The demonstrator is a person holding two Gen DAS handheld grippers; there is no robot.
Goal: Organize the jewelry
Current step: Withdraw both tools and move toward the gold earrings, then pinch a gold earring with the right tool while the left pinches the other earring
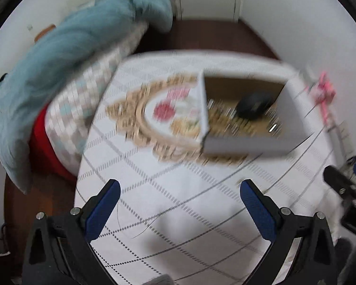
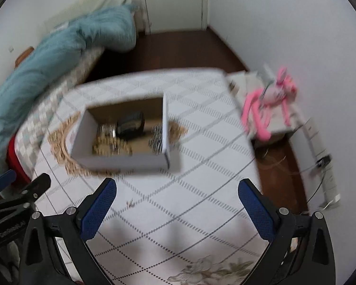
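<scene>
- Fingers on both grippers stand spread wide with nothing between them: left gripper and right gripper both hover above the patterned tabletop, short of the cardboard box.
- Jewelry, a gold-and-silver tangle, lies inside the open box beside a dark object; blur hides which piece is which.
- Another shiny cluster sits against the box's right inner wall.
- One tiny loose item lies on the cloth just ahead of the right gripper; too small to name.
- My read: this is the approach, nothing grasped yet, the sorting barely begun.
- To do it well, steady both cameras first, because the pictures smear and thin chains need a clean view.
- Come in over the box's near wall from above, not through it; light cardboard would likely slide.
- Pick one strand at the tangle's edge, pinching low, so the rest doesn't drag along.
- Left gripper could brace the box wall meanwhile.
</scene>
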